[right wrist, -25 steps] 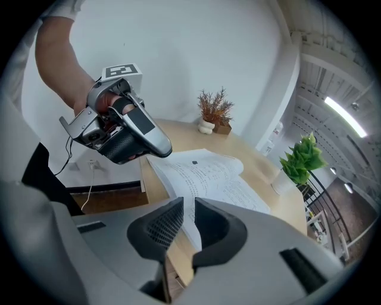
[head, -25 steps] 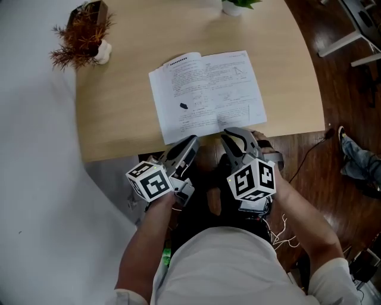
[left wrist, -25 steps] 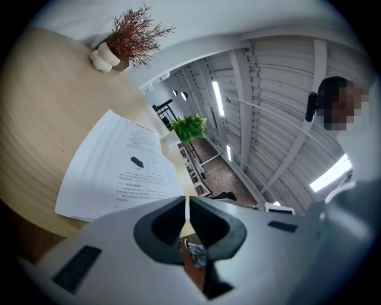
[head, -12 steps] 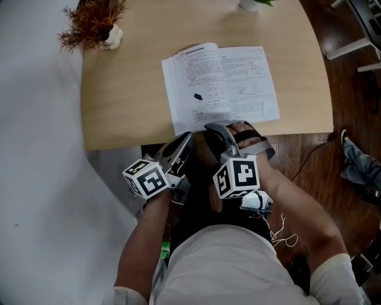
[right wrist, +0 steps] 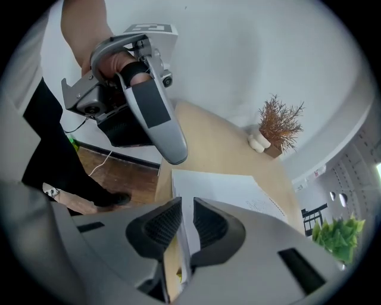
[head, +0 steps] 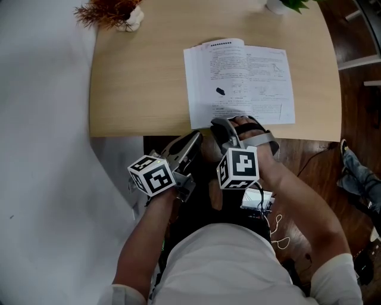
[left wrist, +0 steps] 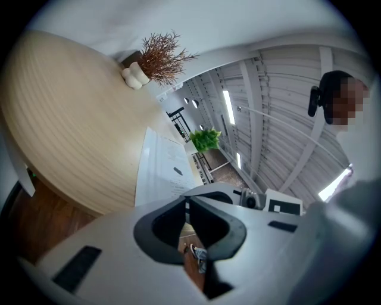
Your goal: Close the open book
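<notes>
The open book (head: 241, 80) lies flat on the wooden table (head: 137, 83), its white printed pages up and a small black thing (head: 219, 91) on the left page. My right gripper (head: 219, 124) is at the book's near edge, close to the spine. In the right gripper view its jaws (right wrist: 186, 205) have just been opening and stand slightly apart, with the edge of a white page (right wrist: 220, 187) between them and not pinched. My left gripper (head: 195, 138) hangs in front of the table's near edge, left of the book, shut on nothing (left wrist: 187, 202).
A dried reddish plant in a white pot (head: 116, 12) stands at the table's far left corner. At the far edge is a green plant's pot (head: 280, 5). Dark wooden floor with cables (head: 309, 158) lies to the right of the table.
Both grippers have moved forward toward the table. The right one has rolled over and its tip now reaches the book's near edge. Its jaws stand wider apart than before.
</notes>
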The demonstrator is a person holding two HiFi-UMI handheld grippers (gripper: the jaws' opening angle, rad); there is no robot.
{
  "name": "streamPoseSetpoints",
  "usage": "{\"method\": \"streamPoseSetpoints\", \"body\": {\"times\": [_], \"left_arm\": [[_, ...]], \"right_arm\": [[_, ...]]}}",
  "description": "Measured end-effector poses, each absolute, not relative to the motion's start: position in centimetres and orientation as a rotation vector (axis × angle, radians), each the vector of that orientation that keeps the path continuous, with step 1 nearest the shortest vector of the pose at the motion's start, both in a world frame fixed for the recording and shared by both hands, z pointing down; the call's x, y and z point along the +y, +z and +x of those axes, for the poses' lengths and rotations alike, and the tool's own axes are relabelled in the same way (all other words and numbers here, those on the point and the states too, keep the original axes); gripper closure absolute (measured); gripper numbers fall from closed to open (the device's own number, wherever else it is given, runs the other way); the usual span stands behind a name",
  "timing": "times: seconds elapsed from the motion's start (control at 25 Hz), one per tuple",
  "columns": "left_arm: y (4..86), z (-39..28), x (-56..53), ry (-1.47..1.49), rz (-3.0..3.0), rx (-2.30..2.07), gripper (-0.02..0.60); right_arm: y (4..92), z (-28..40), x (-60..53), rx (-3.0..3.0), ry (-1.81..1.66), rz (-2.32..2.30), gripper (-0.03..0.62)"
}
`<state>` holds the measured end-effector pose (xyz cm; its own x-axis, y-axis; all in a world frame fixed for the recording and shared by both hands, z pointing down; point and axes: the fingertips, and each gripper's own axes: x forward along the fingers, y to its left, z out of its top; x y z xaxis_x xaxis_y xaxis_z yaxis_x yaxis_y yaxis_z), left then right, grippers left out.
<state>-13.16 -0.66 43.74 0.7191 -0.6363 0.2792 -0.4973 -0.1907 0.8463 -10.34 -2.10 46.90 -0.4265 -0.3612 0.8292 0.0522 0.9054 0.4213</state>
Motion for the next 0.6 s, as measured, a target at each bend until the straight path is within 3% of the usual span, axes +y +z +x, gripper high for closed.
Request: {"method": "streamPoseSetpoints", "body": {"times": [0.16, 0.24, 0.6], "left_arm": [[43.6, -13.2, -0.8, -0.164, 1.848, -0.869, 0.583], [43.6, -13.1, -0.9, -0.163, 1.850, -0.862, 0.583], [43.8, -12.5, -1.2, -0.155, 1.852, -0.844, 0.583]], "right_arm": [[47.1, -10.3, -2.1, -1.943, -0.462, 0.229, 0.539], [47.0, -10.2, -2.3, -1.945, -0.460, 0.251, 0.592], [46.0, -9.8, -3.0, -1.959, -0.453, 0.332, 0.592]]}}
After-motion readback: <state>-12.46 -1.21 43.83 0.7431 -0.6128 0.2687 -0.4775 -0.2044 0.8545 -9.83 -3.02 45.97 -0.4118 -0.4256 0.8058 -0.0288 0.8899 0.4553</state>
